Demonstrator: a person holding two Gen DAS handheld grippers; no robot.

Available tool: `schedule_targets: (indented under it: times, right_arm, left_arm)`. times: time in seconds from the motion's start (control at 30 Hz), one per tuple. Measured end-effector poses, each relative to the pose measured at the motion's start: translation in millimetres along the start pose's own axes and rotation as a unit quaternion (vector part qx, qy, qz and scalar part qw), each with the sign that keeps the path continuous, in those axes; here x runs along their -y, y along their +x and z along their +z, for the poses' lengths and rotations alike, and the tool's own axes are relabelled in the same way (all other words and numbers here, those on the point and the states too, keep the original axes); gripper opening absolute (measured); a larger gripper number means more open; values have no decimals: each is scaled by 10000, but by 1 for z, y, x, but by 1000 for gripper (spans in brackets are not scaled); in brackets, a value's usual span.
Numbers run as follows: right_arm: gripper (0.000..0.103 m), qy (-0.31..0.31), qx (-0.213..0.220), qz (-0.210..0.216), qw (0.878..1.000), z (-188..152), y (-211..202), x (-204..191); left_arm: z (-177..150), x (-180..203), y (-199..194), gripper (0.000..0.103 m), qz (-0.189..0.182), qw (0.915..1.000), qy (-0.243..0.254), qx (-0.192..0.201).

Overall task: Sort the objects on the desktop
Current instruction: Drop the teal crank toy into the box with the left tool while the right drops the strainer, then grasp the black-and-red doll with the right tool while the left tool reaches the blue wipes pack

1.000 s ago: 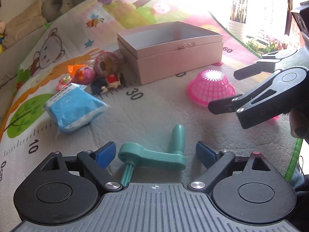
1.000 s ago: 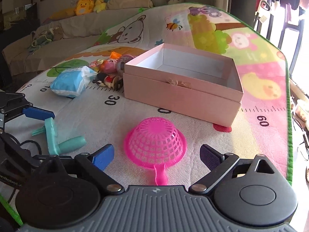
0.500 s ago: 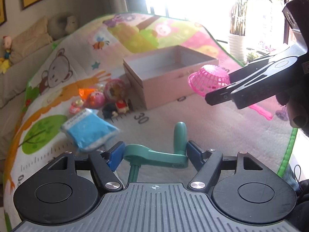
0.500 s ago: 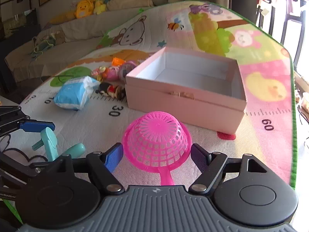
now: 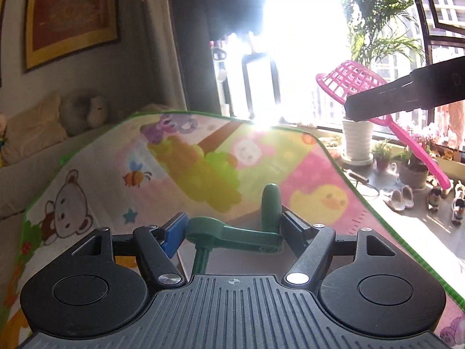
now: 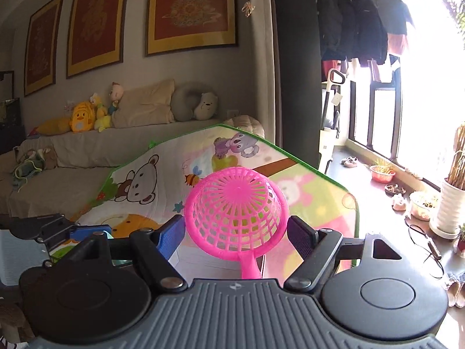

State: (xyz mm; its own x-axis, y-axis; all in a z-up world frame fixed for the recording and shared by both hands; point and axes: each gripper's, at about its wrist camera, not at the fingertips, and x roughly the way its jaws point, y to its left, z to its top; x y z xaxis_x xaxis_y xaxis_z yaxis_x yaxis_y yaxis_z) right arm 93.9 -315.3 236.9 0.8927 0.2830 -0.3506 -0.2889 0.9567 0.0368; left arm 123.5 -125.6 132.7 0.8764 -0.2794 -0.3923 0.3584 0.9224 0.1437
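Left tool (image 5: 232,231) grips green crank (image 5: 232,234) — right tool (image 6: 237,232) grips pink strainer (image 6: 237,209).

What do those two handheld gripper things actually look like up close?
The left gripper and the right gripper look alike: a ribbed dark grey body, two round black discs, black linkage arms with silver rivets, and blue pads on the fingers. A small crosshair mark sits mid-body.

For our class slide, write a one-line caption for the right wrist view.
Right gripper lifts a pink plastic strainer by its bowl, above the cartoon play mat.
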Motion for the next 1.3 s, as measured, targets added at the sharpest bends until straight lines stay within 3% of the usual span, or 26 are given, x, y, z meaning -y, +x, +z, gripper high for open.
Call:
schedule_targets:
  times: [0.13,0.2,0.47,0.53,0.67,0.87,0.97,1.07,1.13,1.2,1.3]
  right_arm:
    - [78,333,-465,80,9983,6,57,9]
    - [78,488,-783,153,9956,0,89,12]
    - [78,793,-1877,297,9786,-45,189,-4]
    - [84,968,-2085,547,9717,-51,202,-11]
    - [91,1011,-1937,616,9739,-47,198,-20]
    - [96,-141,-1435,352,9889,-43,162,-60]
    - [96,-946,-1148,574,9872,-54,139,-102]
    - [93,-1818,-880,799,9761,-76,119,-152]
    - [71,-2300,-890,1025,9637,-95,112,-183]
    - [58,-2652,-1062,1284,9497,-114,111,-209]
    - [55,-2963,-1140,1346,9387,-138,117,-233]
  left_arm:
    - [-18,-18,40,82,-33,9980,-350,-524]
    - [-34,-33,28,96,-14,9976,-447,-533]
    - [-89,-57,-38,100,362,9967,-271,-675]
    - [-103,-61,-44,100,509,9951,-317,-786]
    - [-128,-76,-57,102,615,9917,-551,-985]
    - [-157,-98,-63,102,899,9832,-846,-1346]
    - [-165,-101,-60,102,933,9812,-922,-1418]
    - [-168,-106,-61,102,1288,9789,-793,-1374]
    - [-170,-116,-66,102,1561,9742,-854,-1391]
    - [-171,-127,-74,103,1709,9701,-989,-1409]
    - [-171,-138,-89,103,1684,9697,-1136,-1355]
